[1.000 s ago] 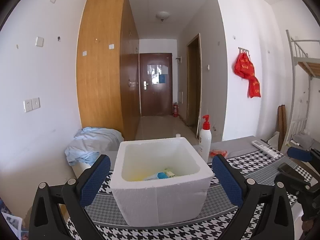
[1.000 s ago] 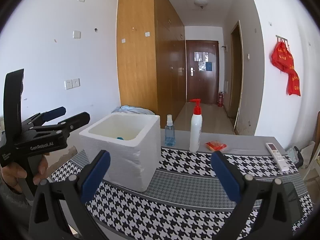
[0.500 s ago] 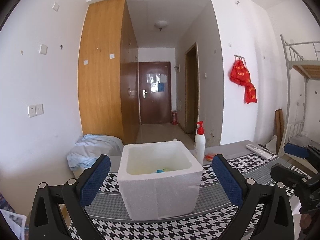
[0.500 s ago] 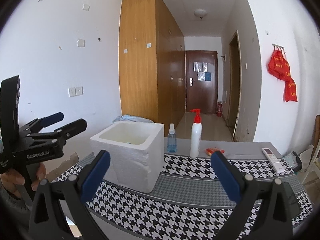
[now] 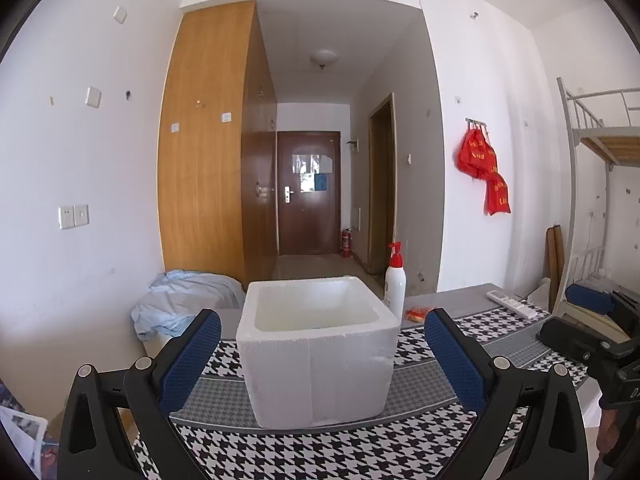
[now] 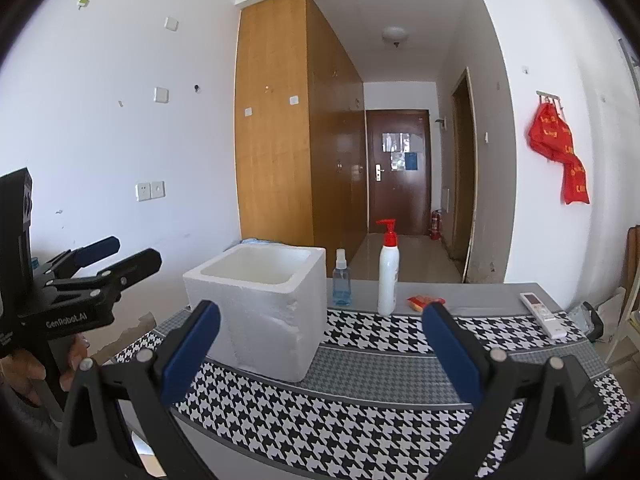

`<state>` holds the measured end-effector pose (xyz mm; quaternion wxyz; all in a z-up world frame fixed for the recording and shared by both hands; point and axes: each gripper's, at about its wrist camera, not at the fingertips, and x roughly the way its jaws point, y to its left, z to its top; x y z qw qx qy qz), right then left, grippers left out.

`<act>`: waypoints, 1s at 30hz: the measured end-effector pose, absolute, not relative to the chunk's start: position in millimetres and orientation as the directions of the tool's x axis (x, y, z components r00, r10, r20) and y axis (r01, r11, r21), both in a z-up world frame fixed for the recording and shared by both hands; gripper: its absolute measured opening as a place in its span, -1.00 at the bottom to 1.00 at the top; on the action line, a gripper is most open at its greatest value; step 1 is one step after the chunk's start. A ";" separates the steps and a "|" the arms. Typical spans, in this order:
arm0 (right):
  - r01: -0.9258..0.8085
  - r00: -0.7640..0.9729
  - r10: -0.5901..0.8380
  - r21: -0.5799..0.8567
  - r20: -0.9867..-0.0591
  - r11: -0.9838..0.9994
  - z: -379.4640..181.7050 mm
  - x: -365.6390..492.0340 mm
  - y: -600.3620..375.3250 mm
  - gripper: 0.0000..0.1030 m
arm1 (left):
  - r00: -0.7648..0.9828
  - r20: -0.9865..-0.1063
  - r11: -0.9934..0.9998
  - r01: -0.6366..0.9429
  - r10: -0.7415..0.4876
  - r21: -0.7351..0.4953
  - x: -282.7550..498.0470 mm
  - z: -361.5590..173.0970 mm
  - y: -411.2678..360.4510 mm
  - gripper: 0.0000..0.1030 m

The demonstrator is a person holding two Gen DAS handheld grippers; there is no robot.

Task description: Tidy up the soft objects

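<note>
White foam box [image 5: 318,354] upright, mouth up — both grippers' fingers [image 5: 190,356] apart, empty.

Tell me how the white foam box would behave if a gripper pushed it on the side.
The foam box is probably light for its bulk, so it may slide readily on the houndstooth cloth. It sits squat with a wide base, so tipping seems unlikely. Its right wall already looks dented and crumbly, so a hard pinch could break the foam.
</note>
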<state>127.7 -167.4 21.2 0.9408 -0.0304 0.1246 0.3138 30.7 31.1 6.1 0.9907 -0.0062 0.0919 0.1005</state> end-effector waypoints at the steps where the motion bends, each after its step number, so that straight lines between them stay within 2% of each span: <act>1: -0.594 0.775 0.579 0.018 -0.253 0.804 20.0 127.3 -166.9 0.98 | 0.963 -0.184 0.980 -0.201 0.199 0.006 29.7 4.8 31.4 0.98; 30: -0.568 0.792 0.558 0.035 -0.247 0.822 -4.6 123.4 -178.4 0.98 | 0.959 -0.206 0.978 -0.205 0.196 -0.023 14.0 -28.6 30.5 0.98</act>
